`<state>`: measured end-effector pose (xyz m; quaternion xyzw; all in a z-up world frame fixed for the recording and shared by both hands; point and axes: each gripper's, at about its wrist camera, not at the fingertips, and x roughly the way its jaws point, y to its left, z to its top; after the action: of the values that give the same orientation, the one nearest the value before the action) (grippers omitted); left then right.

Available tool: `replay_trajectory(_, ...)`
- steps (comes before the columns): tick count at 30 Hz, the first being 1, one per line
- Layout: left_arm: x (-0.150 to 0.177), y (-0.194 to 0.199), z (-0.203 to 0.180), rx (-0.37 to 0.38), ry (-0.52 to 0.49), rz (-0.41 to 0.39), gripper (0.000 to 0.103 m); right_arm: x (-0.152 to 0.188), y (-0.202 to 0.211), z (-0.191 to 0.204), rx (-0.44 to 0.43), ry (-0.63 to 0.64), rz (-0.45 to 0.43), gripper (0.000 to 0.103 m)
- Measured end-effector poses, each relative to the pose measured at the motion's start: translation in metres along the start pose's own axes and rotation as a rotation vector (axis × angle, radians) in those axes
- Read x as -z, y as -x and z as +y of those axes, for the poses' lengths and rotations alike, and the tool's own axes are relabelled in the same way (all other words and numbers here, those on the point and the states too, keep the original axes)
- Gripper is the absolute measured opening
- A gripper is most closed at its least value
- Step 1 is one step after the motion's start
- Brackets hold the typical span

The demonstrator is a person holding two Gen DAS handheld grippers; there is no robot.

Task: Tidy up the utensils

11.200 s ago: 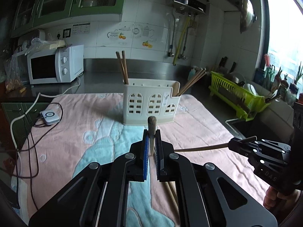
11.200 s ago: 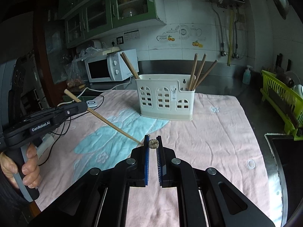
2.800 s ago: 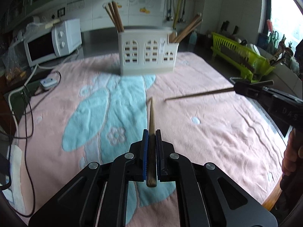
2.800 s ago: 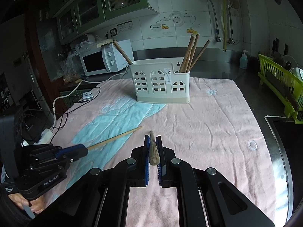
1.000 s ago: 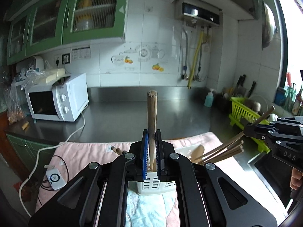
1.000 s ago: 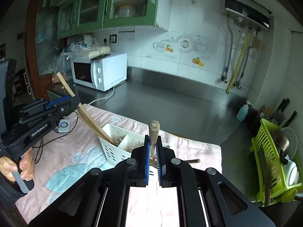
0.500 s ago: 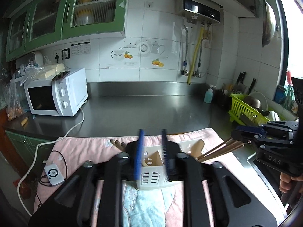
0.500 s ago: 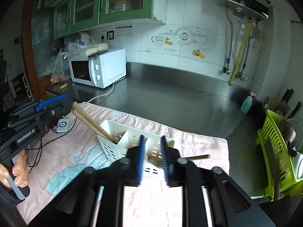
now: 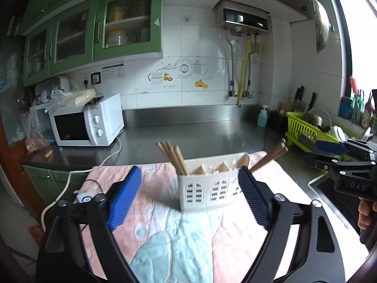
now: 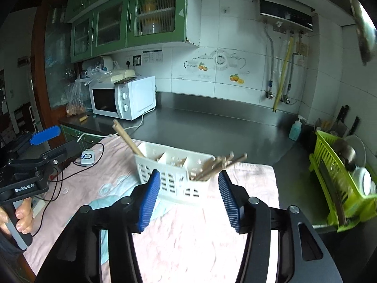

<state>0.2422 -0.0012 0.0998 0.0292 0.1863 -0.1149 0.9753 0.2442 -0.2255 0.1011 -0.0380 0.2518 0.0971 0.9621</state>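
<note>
A: Left wrist view has the white utensil holder (image 9: 207, 193) at centre frame, standing on the pink and pale-blue towel (image 9: 179, 240) that covers the bench (image 9: 188, 129). The left tool (image 9: 186, 200) is spread wide and its jaws are opening, with nothing between the ribbed blue pads (image 9: 124, 198).

B: Right wrist view agrees. The right tool (image 10: 188, 200) is about half spread, jaws opening as well, and nothing is gripped; the holder (image 10: 174, 176) only sits beyond the gap.

A: So how far along?

B: Nearly done, I'd judge. One bundle of chopsticks (image 9: 173, 156) leans out of the left compartment, and more chopsticks (image 9: 271, 156) lean out of the right end. No loose utensil shows on the towel in either view, though the tools hide its near part.

A: Materials?

B: The holder is hard moulded plastic, a divided box with arched cut-outs along its front. The chopsticks are plain brown sticks, wood or bamboo by the look, slim and blunt at the top. The towel is soft and slightly rumpled terry; the bench behind is dull steel, smooth and reflective.

A: And the middle compartments?

B: Too blurred to tell what is in them.
</note>
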Motion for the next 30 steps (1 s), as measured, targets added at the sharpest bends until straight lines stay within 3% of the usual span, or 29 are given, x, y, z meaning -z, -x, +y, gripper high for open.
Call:
replay_trajectory(3,0.014,0.018,0.0,-0.009,-0.003,-0.009,0.098,0.023,0.014,0.008,0.008,0.0,-0.008,0.062)
replay_trajectory(10,0.049,0.044,-0.001,-0.036,-0.015,0.035,0.098,0.072,0.033,0.021,-0.001,-0.06,-0.009,0.084)
replay_trajectory(18,0.09,0.063,0.001,-0.062,0.011,0.088,0.098,0.112,0.05,0.022,0.002,-0.154,-0.008,0.091)
replay_trajectory(22,0.105,0.071,0.002,-0.102,0.005,0.089,0.098,0.123,0.057,0.028,0.042,-0.144,-0.011,0.094)
replay_trajectory(30,0.118,0.092,0.009,-0.087,0.042,0.078,0.098,0.144,0.07,0.05,0.096,-0.064,-0.019,0.095)
